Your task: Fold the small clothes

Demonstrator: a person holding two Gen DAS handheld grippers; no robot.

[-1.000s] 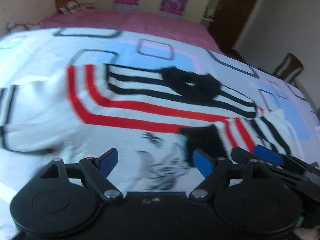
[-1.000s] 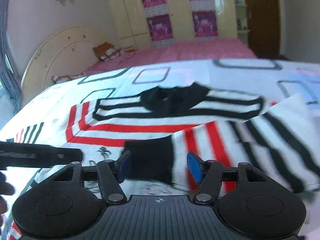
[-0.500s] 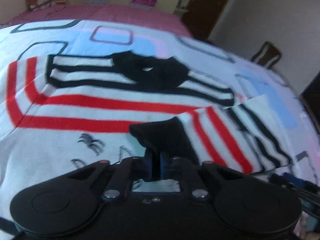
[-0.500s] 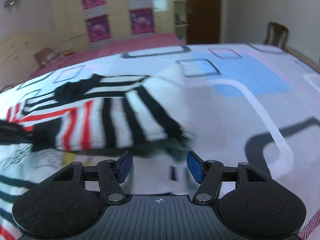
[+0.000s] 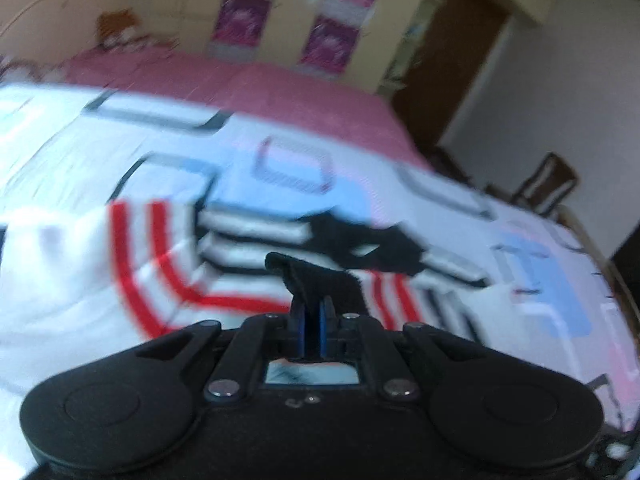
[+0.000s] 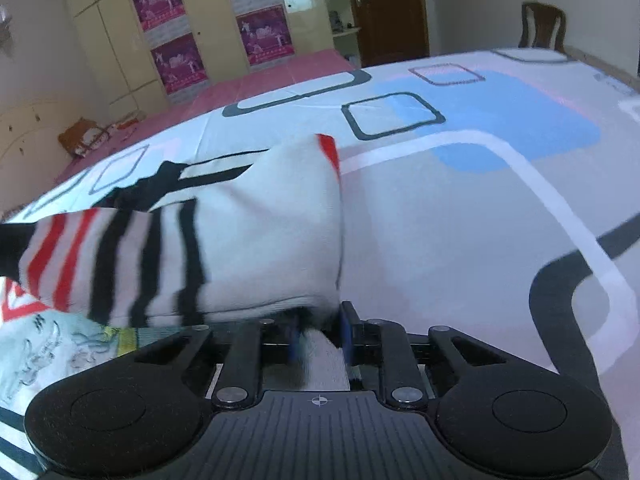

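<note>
1 striped sweater point(image 6: 256, 240) on the bed sheet point(image 6: 460, 220), w/ 1 black cuff point(image 5: 316, 280) at 12 o'clock of the left gripper point(image 5: 311, 332) and 1 black collar point(image 5: 372, 248) further toward 1 o'clock; grippers: 2, the other being the right gripper point(image 6: 320, 340) w/ white knit bunched at its 12. Purple posters point(image 6: 216, 28) on the wardrobe: 4 in the right wrist view, 2 stacked pairs at 11 and 12 o'clock. Also 1 wooden chair point(image 6: 542, 26) at 2 o'clock, 1 brown door point(image 6: 386, 8) at 12–1, 1 orange-brown soft item point(image 6: 86, 136) at 10 (too small to tell what).
</note>
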